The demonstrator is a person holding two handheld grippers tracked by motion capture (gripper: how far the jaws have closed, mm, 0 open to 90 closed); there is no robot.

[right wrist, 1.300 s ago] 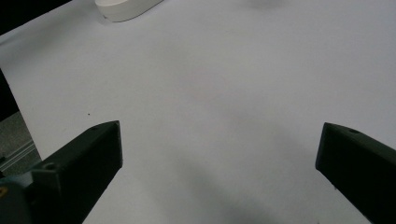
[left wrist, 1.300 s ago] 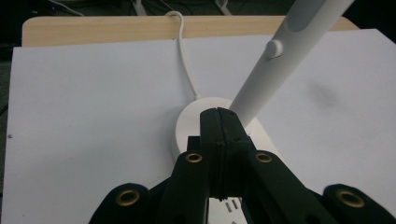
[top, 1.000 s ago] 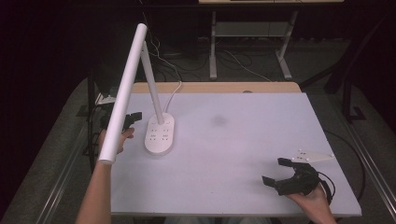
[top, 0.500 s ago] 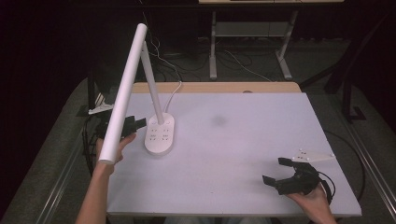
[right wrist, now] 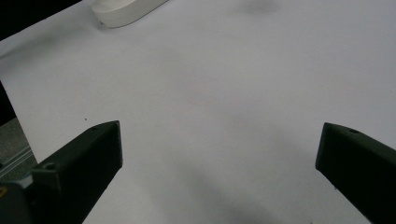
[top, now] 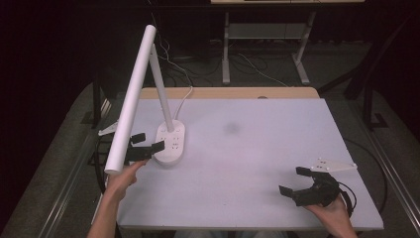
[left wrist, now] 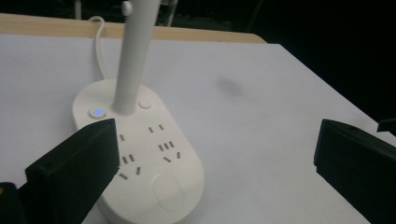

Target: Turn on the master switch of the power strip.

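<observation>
The white table (top: 257,148) is evenly and brightly lit from above, while the surroundings fall into near-black. Shadows are soft and faint. In both gripper views the close black jaws look slightly blurred and grainy.

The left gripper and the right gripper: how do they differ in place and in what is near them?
The left gripper is at the table's left side, right beside the lamp base; the right gripper is at the near right corner over bare table, far from the lamp. Both are open and hold nothing.
</observation>
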